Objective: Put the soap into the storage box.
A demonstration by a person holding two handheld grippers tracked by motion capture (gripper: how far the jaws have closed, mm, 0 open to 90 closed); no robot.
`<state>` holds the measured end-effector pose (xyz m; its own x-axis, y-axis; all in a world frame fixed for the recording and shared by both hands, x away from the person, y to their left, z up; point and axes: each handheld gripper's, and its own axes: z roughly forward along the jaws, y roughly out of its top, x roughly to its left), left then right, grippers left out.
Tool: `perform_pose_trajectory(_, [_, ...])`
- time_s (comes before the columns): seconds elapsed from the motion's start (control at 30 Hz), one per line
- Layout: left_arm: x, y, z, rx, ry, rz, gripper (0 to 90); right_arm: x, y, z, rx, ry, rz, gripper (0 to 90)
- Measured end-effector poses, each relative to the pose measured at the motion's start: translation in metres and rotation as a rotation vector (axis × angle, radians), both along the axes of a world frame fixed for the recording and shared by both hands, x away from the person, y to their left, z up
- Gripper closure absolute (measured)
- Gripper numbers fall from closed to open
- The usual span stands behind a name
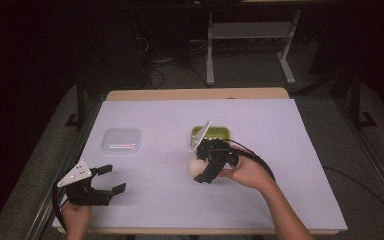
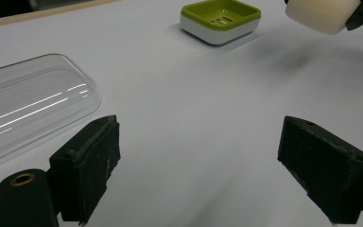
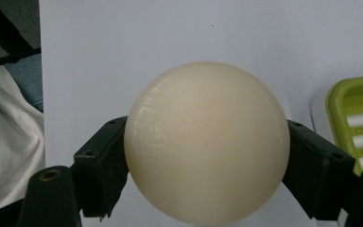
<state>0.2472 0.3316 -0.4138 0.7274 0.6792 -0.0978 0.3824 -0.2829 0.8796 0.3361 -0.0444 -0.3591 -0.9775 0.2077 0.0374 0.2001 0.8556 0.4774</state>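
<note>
Cream soap (image 3: 207,144) clamped by right gripper (image 3: 207,189) fingers, left gripper (image 1: 107,179) wide open, empty, green dish (image 2: 220,21) beyond.

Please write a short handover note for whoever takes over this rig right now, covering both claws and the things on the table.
Right claw: shut on the cream soap bar, held just above the table, close beside the green soap dish.
Left claw: open, holding nothing, near the front left corner of the table.
Clear plastic lid: lying on the table, left of the dish, untouched.
Done: soap picked up.
Left, as it looks: set the soap into the dish, which has nothing in it; the lid probably goes on afterwards.
</note>
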Motion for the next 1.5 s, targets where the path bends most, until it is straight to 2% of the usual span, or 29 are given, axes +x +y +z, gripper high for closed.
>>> perform_pose_trajectory(0.87, [0.000, 0.001, 0.000, -0.004, -0.001, -0.002, 13.1, 0.031, -0.004, 0.012, -0.010, 0.008, -0.031, 22.3])
perform_pose_trajectory(1.5, [0.000, 0.001, 0.000, -0.006, 0.001, -0.001, 13.1, 0.053, -0.005, 0.030, -0.003, -0.002, -0.051, 22.3])
